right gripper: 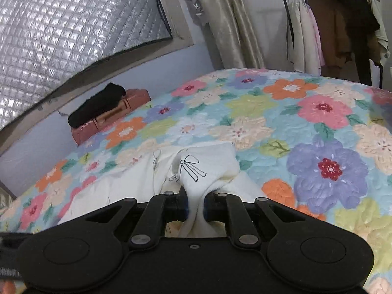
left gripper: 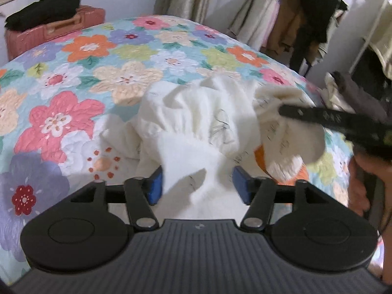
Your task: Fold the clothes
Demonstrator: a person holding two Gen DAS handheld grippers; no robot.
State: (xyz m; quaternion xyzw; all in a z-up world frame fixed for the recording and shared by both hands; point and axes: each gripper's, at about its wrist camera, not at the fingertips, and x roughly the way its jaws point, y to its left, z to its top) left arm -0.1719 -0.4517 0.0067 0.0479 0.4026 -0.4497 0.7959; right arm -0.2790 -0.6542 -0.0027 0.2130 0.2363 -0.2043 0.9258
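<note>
A crumpled white garment [left gripper: 196,112] with thin black line drawings lies on the flowered bedspread [left gripper: 98,73]. My left gripper [left gripper: 198,187] stands open just above it. A fold of the cloth rises between its blue pads [left gripper: 154,188], brushing the left one and clear of the right one. In the right wrist view my right gripper [right gripper: 196,207] is shut on a bunched part of the same garment [right gripper: 208,169], near a printed bow. From the left wrist view, the right gripper's black fingers [left gripper: 318,116] reach in from the right and lift a flap of the cloth.
A pink suitcase [left gripper: 56,31] with folded black clothes [left gripper: 44,9] on it stands beyond the bed's far left edge. Behind the bed are a curtain [right gripper: 235,24] and a rack of hanging clothes [left gripper: 306,19]. More clothes are heaped off the bed's right side [left gripper: 348,93]. A hand [left gripper: 360,183] shows at the right.
</note>
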